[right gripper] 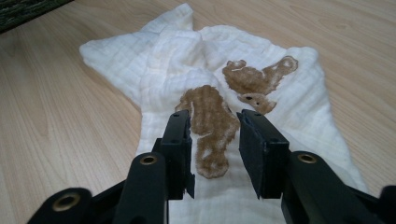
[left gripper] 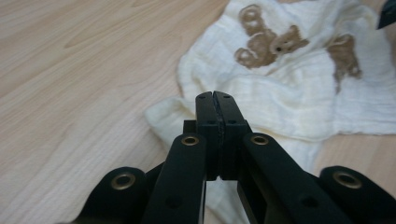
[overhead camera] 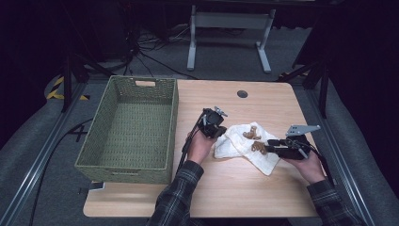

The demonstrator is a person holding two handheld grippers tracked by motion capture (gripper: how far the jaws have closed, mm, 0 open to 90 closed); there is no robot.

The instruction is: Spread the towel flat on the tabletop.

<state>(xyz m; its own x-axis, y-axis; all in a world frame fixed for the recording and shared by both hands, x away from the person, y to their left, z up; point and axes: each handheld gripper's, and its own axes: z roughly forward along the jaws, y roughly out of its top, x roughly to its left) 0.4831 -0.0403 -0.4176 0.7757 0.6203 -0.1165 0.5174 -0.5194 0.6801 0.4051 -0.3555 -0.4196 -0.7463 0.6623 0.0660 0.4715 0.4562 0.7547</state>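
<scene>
The right gripper (right gripper: 215, 135) hovers with jaws apart over the cloth (right gripper: 224, 84), the left gripper (left gripper: 215, 105) pressed together at its edge, gripping nothing; the cloth lies crumpled on the table (overhead camera: 226, 183), the basket (overhead camera: 127, 125) beyond empty: work barely begun

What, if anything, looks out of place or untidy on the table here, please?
Only the white cloth stands out: it lies crumpled and bunched on the table beside the basket, its brown print creased. Nothing looks spilled or damaged.
</scene>
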